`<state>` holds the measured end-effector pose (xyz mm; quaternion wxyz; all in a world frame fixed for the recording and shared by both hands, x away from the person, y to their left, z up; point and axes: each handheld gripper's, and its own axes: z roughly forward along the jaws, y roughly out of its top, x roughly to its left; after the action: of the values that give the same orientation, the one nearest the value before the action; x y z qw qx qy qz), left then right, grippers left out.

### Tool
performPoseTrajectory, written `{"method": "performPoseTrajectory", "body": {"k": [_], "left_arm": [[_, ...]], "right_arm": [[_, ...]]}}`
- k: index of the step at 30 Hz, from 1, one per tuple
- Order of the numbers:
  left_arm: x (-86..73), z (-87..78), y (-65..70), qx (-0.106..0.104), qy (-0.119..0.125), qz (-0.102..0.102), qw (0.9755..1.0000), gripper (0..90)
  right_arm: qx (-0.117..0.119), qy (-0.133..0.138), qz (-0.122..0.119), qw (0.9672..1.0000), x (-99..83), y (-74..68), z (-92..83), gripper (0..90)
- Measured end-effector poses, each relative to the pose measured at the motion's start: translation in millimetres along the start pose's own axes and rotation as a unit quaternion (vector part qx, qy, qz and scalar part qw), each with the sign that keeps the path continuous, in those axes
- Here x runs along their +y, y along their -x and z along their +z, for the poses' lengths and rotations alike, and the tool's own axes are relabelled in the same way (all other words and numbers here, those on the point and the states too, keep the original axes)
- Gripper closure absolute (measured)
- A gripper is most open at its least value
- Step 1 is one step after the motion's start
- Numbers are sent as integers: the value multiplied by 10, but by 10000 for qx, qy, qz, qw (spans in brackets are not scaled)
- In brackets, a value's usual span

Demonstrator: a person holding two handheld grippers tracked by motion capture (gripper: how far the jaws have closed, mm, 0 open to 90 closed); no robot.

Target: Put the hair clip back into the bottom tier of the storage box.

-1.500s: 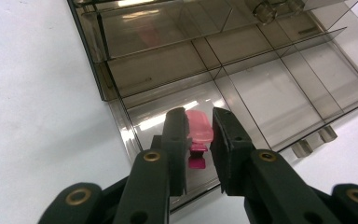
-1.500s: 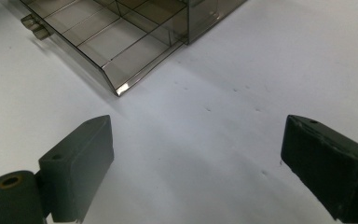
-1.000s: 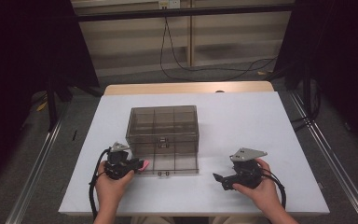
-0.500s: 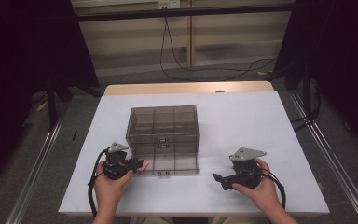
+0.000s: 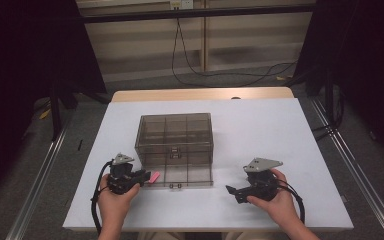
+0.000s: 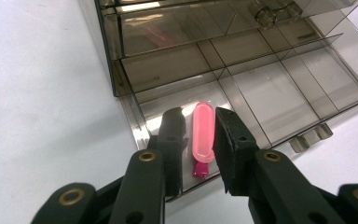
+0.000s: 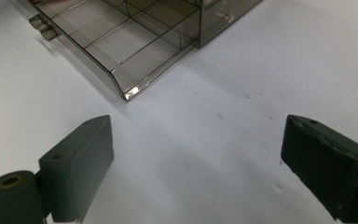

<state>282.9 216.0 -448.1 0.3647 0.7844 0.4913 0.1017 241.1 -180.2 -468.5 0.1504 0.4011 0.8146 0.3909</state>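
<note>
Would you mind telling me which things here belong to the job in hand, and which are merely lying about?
In the job:
- pink capsule-shaped piece, held between the jaws of the left gripper
- smoky clear compartment box, with its lower tray drawn out

Lying about:
- right gripper, open over bare white table
- black cable on the floor

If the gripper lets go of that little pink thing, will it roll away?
Probably not far. The pink piece looks flat-sided and oblong, so it should flop rather than roll. It seems small and light, and the drawer dividers would likely stop it. Its glossy surface may be slippery.
</note>
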Motion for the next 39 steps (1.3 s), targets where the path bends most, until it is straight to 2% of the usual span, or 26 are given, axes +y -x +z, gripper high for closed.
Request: {"method": "performPoseTrajectory", "body": {"k": [18, 19, 21, 22, 24, 39], "left_arm": [[-85, -147, -72, 109, 123, -138, 9998, 755], [-90, -159, -80, 137, 75, -78, 9998, 756], [-105, -163, -77, 126, 106, -140, 9998, 761], [-107, -175, -87, 133, 54, -81, 9999, 761], [-119, -180, -90, 142, 110, -145, 9997, 762], [-174, -245, -118, 163, 76, -159, 9997, 781]], "right_arm": [[148, -19, -90, 9998, 76, -56, 102, 94], [154, -11, -99, 9998, 79, -58, 106, 94], [148, -26, -105, 9998, 89, -67, 115, 94], [144, -18, -124, 9998, 95, -70, 121, 94], [169, -13, -124, 9998, 104, -76, 130, 94], [240, 13, -155, 9996, 153, -103, 169, 94]]}}
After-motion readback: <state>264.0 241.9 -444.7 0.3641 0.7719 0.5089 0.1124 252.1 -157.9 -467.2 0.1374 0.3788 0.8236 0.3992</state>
